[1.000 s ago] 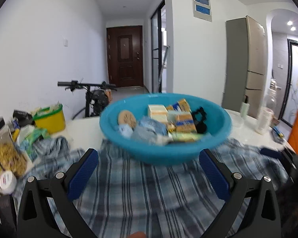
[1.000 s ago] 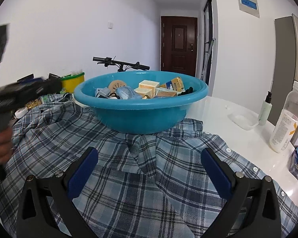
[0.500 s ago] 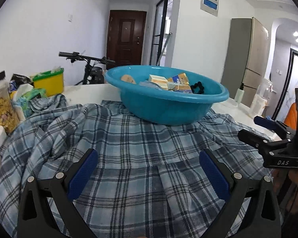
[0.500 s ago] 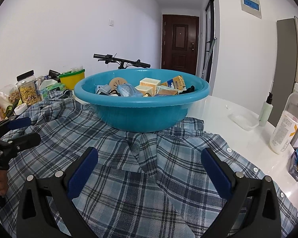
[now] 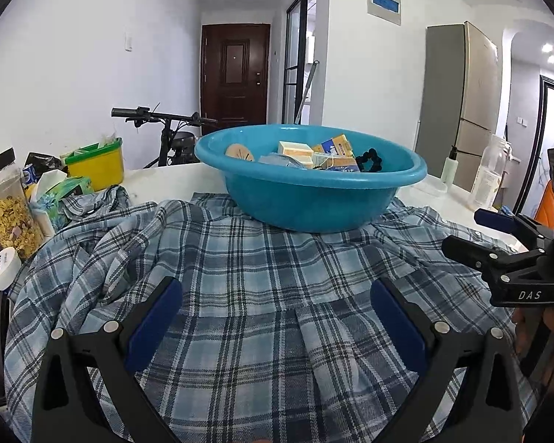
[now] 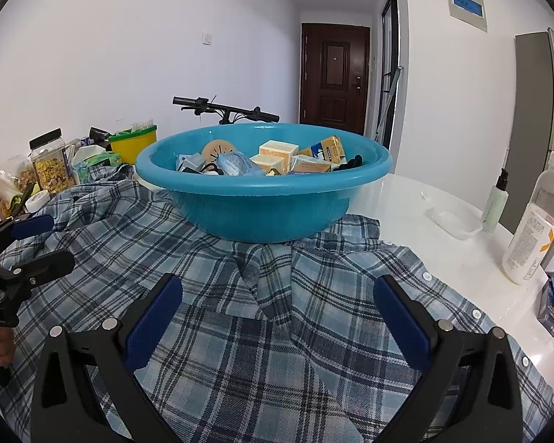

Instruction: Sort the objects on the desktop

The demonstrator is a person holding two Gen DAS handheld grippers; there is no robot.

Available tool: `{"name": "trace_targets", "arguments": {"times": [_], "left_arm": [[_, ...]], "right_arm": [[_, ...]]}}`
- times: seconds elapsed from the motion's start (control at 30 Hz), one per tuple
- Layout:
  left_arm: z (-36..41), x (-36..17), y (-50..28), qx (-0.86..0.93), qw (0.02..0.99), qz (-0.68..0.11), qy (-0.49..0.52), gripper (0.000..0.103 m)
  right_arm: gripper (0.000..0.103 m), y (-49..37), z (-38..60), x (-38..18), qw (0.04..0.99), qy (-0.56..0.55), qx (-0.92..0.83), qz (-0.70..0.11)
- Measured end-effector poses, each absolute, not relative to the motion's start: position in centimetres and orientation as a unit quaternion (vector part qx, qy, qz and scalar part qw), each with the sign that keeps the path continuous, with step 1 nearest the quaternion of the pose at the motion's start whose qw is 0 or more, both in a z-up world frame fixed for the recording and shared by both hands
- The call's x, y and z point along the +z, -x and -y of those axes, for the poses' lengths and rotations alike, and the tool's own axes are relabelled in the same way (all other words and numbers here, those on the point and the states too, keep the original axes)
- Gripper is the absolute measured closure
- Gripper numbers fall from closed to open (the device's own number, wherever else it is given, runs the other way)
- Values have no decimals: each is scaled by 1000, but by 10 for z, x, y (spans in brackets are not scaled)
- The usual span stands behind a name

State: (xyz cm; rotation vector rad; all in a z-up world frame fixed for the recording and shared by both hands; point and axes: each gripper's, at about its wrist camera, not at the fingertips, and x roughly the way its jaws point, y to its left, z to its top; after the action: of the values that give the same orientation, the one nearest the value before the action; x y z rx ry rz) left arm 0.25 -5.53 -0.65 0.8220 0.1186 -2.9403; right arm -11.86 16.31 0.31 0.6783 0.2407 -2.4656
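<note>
Both claws are spread wide and hold nothing: the left claw (image 5: 275, 326) hangs low in the frame over the plaid shirt (image 5: 262, 295), and the right claw (image 6: 277, 326) does the same in its own view. The shirt covers most of the near table (image 6: 417, 199), rumpled at the left, with its buttoned edge running down the lower right of the right view and bare white tabletop beyond it. The basin (image 6: 264, 199) sits at frame centre on the shirt's far edge, its rim unobstructed all round; inside lie small boxes (image 6: 279, 149), a round wooden disc (image 6: 218, 149), a blue pouch (image 6: 234, 162) and a black ring (image 5: 371, 158). At the left of the frame, clutter crowds the shirt's edge: a cereal jar (image 6: 50, 164), a yellow tub (image 6: 133, 144) and a white lid (image 5: 2, 267). To the right of the basin, a clear tray (image 6: 454, 223), a spray bottle (image 6: 496, 199) and a tall bottle (image 6: 539, 229) stand well apart from it, with open tabletop between. In the left view, the right claw enters from the right edge, just above the shirt.
</note>
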Motion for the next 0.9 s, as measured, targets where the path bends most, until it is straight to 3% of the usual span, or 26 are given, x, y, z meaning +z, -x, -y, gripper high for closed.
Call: {"name": "trace_targets", "arguments": {"times": [0.9], "left_arm": [[55,-7,-2,-961,43,-39,-269,0]], "right_arm": [[0,119,-164,-1,283,-259,-919,-91]]}}
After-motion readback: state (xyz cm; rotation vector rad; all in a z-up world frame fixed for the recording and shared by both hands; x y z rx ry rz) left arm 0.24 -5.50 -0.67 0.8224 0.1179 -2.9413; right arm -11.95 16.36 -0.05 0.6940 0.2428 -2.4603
